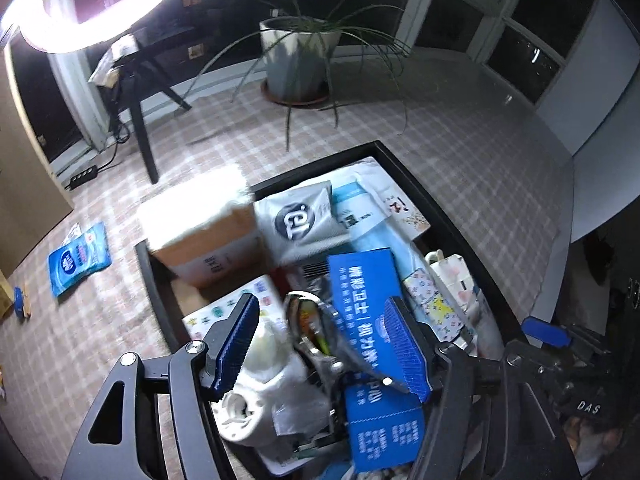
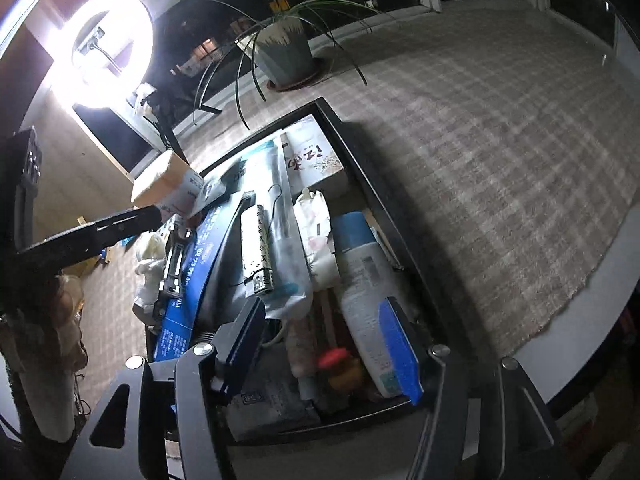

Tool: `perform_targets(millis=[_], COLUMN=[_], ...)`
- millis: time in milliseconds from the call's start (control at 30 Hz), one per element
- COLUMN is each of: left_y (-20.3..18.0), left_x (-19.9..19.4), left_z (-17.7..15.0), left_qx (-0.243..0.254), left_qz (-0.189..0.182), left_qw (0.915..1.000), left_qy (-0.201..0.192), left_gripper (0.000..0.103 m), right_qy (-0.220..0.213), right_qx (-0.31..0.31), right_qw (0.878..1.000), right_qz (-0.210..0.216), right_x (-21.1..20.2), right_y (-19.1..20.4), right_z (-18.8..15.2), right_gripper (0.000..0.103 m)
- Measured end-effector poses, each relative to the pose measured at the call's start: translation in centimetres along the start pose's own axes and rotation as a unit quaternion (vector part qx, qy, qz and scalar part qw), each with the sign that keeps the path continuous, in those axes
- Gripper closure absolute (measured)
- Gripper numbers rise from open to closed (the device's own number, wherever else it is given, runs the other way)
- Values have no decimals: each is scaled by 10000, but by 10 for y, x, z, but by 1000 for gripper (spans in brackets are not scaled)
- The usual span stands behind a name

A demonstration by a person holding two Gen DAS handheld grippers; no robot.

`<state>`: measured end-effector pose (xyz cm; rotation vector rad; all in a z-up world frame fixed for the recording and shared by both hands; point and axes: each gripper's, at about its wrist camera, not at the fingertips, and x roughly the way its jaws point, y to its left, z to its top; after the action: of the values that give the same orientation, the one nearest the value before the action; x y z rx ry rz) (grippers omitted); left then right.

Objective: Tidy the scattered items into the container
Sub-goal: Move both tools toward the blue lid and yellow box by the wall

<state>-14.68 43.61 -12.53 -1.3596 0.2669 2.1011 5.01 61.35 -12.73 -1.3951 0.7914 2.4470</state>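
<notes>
A black tray [image 1: 438, 205] on the checked tablecloth is heaped with packets and boxes. My left gripper [image 1: 320, 340] hangs open over its near end, above a white plastic bag [image 1: 276, 360], a shiny wrapped item [image 1: 308, 316] and a blue box [image 1: 366, 288]; its pads press on nothing. My right gripper [image 2: 322, 344] is open above the tray [image 2: 376, 192], over a white bottle with a blue cap [image 2: 368, 280]. A blue tissue pack [image 1: 78, 258] and a small blue clip [image 1: 18, 300] lie loose on the cloth to the left. A cardboard box [image 1: 204, 236] leans on the tray's left rim.
A potted plant [image 1: 298, 56] with long drooping leaves stands behind the tray. A ring light [image 2: 108, 52] on a black tripod [image 1: 140, 128] glares at the far left. The table edge [image 2: 580, 320] curves round on the right. The left gripper's arm [image 2: 100, 236] crosses the right wrist view.
</notes>
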Motion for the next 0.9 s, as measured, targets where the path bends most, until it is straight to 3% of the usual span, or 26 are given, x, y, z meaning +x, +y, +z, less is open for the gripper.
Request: perform_targets(millis=[267, 500, 633, 900], left_y=[65, 158, 222, 354], left_x=[-26, -56, -74, -107], left_z=[-25, -53, -68, -99], left_qx=[-428, -1018, -1426, -2128], left_qz=[224, 642, 952, 1667], left_qw=[9988, 9925, 9847, 9609], left_qy=[-105, -214, -321, -606], left_gripper=[34, 35, 35, 35], right_qy=[43, 103, 134, 86], right_qx=[-230, -816, -1256, -2193], right_qw=[9997, 9962, 9909, 9719], right_qz=[63, 275, 460, 846], right_x=[8, 29, 47, 93], right_y=[36, 112, 172, 309], right_z=[7, 25, 38, 55], right_gripper=[47, 46, 44, 44])
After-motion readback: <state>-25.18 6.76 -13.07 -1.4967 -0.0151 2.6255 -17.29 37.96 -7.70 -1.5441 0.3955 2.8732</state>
